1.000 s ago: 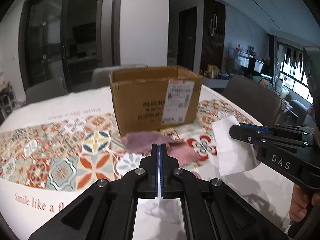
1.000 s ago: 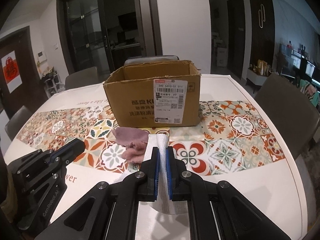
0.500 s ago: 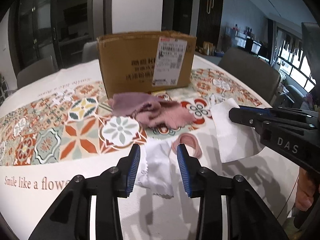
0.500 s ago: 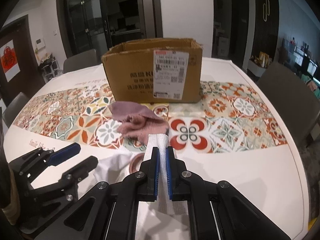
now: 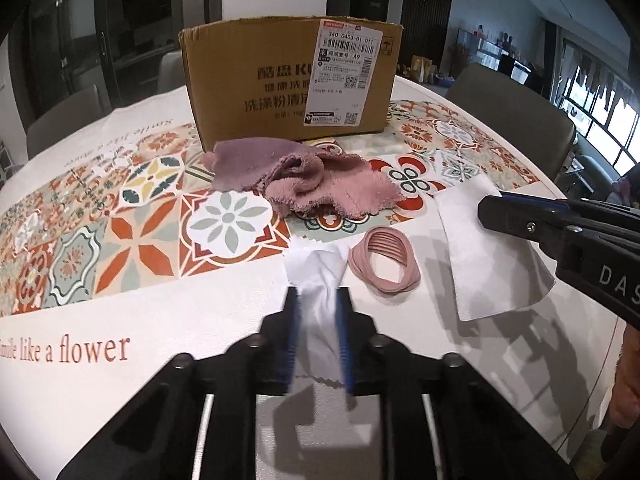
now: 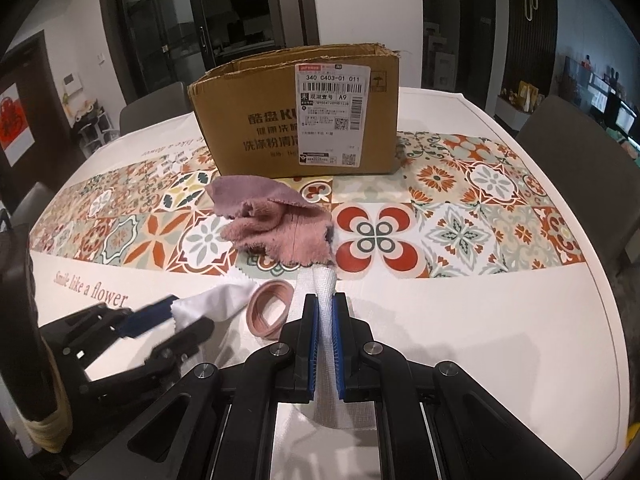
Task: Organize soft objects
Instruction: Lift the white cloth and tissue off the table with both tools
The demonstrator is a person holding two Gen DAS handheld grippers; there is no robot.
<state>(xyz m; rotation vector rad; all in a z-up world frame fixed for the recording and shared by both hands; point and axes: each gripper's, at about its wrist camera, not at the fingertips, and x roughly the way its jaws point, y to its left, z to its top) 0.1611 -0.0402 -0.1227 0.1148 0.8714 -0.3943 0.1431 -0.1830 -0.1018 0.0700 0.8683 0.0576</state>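
Note:
My left gripper (image 5: 317, 300) is closing around a thin white cloth (image 5: 318, 276) that lies on the table; its jaws are blurred and the cloth bunches between them. It also shows in the right wrist view (image 6: 176, 316) with the cloth (image 6: 218, 302). My right gripper (image 6: 325, 304) is shut on a white textured towel (image 6: 323, 280), held just above the table; it also shows in the left wrist view (image 5: 496, 208) with the towel (image 5: 480, 248). A pink hair band (image 5: 386, 266) lies between the two cloths. A pink fleece cloth (image 5: 304, 180) lies in front of an open cardboard box (image 5: 288, 80).
The table (image 6: 460, 320) has a patterned tile runner across its middle and a white border. Grey chairs (image 6: 580, 160) stand around it. The box (image 6: 300, 120) stands at the far middle of the table.
My left gripper dropped to the table, opened, and its jaws have now narrowed around the thin white cloth. My right gripper came lower with the towel still in it.

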